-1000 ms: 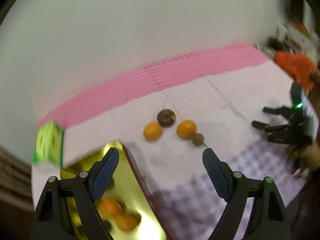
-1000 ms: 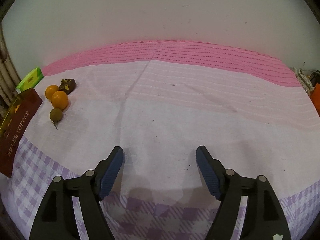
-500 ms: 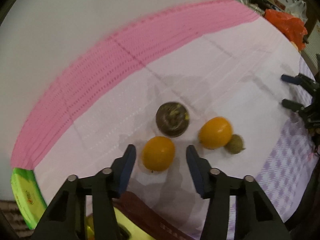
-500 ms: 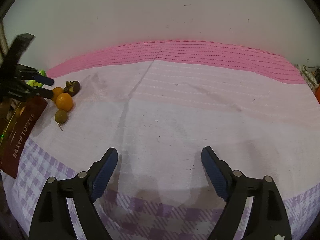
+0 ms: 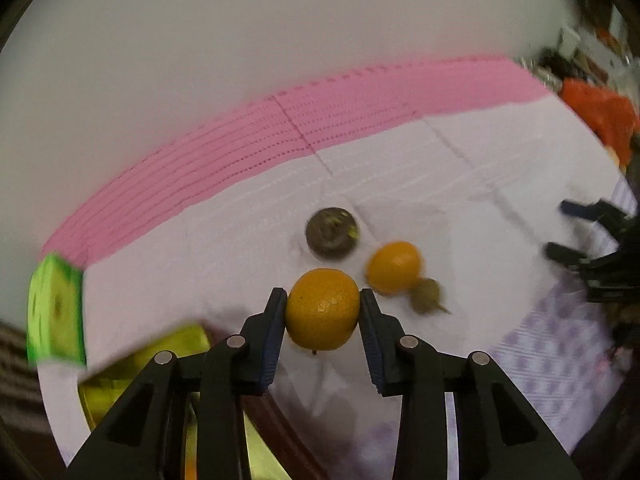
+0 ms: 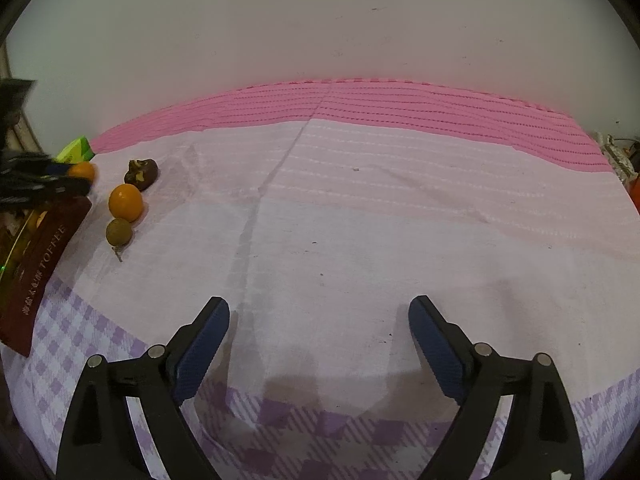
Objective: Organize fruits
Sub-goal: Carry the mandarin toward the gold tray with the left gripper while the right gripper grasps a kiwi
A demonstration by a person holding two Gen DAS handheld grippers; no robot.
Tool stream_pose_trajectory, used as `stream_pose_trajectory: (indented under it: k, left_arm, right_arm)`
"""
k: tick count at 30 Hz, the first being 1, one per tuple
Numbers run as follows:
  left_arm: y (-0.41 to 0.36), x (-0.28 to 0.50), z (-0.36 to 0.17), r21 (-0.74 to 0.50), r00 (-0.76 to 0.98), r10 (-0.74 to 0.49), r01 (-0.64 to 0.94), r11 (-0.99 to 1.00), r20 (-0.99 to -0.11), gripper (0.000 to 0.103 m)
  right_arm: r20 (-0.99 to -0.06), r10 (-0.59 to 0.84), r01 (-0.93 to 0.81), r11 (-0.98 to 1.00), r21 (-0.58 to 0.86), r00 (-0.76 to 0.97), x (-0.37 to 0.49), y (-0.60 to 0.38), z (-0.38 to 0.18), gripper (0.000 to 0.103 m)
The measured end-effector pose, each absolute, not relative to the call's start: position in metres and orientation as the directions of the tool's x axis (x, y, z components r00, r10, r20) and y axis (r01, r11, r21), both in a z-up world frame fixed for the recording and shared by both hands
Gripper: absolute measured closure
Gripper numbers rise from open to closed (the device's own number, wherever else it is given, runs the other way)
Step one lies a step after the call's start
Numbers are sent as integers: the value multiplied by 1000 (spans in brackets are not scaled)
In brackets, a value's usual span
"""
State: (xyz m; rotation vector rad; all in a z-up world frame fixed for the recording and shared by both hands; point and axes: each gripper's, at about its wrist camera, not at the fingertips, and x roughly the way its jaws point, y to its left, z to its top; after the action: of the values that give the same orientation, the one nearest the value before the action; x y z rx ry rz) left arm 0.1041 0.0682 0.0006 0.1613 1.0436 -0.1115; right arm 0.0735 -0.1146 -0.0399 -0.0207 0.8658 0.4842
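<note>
1. Nearest thing in the left wrist view: the left gripper has just been closing, and its blue pads now sit against both sides of an orange, so it's clamped on that fruit. Can't really tell if the fruit is off the cloth yet or still resting on it

2. Down at 7 o'clock of that orange is the gold box with the dark red lid edge. A bit of orange colour shows inside at the very bottom, so my guess is some fruit is already packed

3. Just past the held orange, still loose on the tablecloth: a second orange at 2 o'clock, a small brown round fruit touching it, and a dark wrinkly fruit at 12. So three left after this one, I'd say roughly mid-task

4. Green packet sits way out at 9 o'clock by the cloth edge

5. The right gripper hangs over bare cloth with its jaws wide apart and nothing between them, well away from the fruit

6. What the right wrist view adds: you can read TOFFEE on the box lid, and it shows the whole cloth beyond is bare. The left view alone shows the actual pad contact, the right view only catches that gripper as a blur at 9 o'clock
</note>
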Motion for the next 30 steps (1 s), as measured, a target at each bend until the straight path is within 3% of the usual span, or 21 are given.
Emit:
stream_pose_trajectory:
  k: [10, 21, 24, 30]
  left_arm:
    - [69, 25, 44, -69, 560, -54, -7, 998, -827, 66]
    - [106, -25, 53, -112, 567, -1, -162, 980, -824, 66]
    - [114, -32, 54, -119, 574, 15, -195, 974, -819, 66]
    - [129, -52, 56, -122, 585, 62, -269, 955, -809, 66]
  right_arm:
    - [-670, 620, -678, 698, 232, 409, 49, -28, -3, 51]
    - [-696, 631, -709, 659, 250, 342, 70, 41, -14, 55]
    - [-720, 615, -717, 655, 239, 321, 73, 51, -20, 79]
    - [-699, 636, -724, 644, 248, 326, 66, 42, -16, 80]
